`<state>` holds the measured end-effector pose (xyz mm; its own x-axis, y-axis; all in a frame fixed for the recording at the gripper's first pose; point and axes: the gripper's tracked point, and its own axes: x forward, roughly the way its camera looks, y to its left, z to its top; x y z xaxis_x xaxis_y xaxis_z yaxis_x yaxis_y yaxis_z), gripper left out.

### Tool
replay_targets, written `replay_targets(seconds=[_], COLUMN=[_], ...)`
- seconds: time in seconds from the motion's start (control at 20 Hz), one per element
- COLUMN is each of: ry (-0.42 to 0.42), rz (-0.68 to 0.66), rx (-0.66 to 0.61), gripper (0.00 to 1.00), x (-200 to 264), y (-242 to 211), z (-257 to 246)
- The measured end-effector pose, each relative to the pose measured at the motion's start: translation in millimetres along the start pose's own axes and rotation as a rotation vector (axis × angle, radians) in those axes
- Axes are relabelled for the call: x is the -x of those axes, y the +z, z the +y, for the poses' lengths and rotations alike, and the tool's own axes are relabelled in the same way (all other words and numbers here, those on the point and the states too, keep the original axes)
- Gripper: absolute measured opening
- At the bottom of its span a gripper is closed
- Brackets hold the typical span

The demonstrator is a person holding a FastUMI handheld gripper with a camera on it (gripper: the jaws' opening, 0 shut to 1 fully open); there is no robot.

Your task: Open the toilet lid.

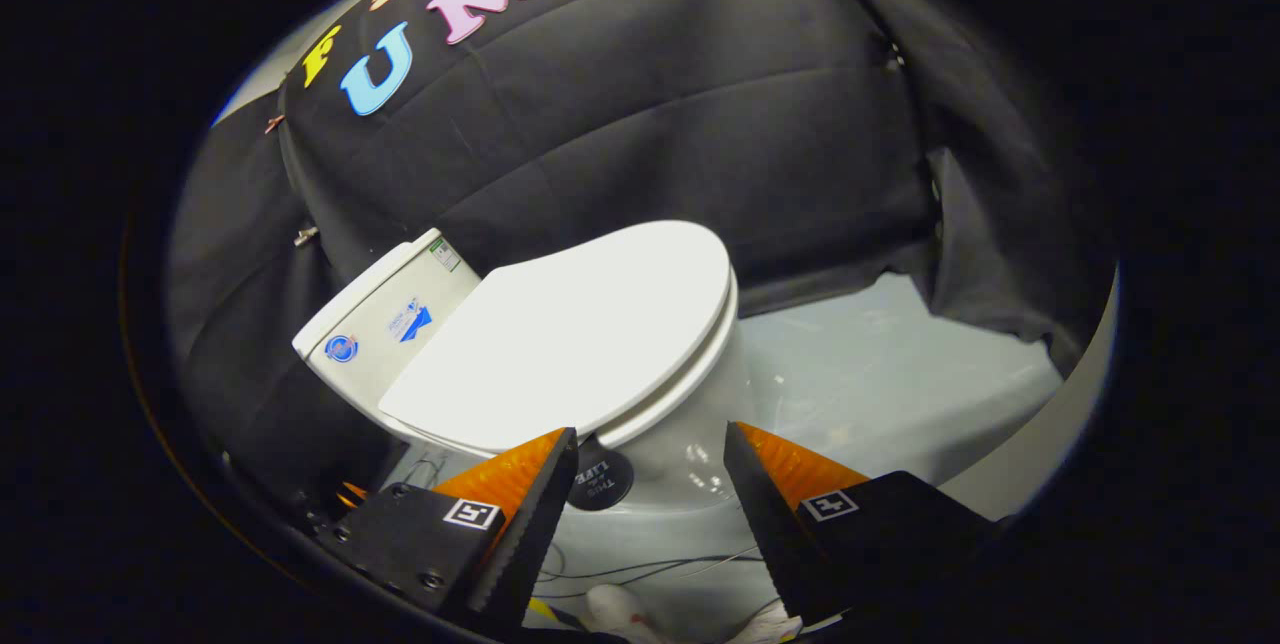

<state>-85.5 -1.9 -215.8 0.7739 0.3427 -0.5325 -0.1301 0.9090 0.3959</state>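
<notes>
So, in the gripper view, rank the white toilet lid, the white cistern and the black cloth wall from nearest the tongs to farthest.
1. White toilet lid, closed, just ahead of the open tongs.
2. White cistern, behind the lid, leftward.
3. Black cloth wall, behind everything.

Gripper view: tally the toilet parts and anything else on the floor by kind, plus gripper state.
Toilet lid, closed: 1
Toilet tank: 1
Toilet bowl base: 1
Round black disc on floor: 1
Thin cables on floor: count unclear
Gripper, open, just short of the lid: 1
Total: 5, cables aside
</notes>
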Motion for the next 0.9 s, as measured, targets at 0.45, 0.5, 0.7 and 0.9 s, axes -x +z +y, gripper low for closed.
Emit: replay_targets(seconds=[0.45, 0.5, 0.7, 0.9], ry=[0.194, 0.192, 0.237, 0.211], rz=[0.161, 0.183, 0.17, 0.166], rx=[-0.588, -0.599, -0.612, -0.625], gripper=[0.53, 0.54, 0.44, 0.19], x=[-20.6, -24.8, -28.5, -36.6], y=[-34.2, -41.5, -45.2, -49.7], z=[33.7, 34.5, 52.0, 46.2])
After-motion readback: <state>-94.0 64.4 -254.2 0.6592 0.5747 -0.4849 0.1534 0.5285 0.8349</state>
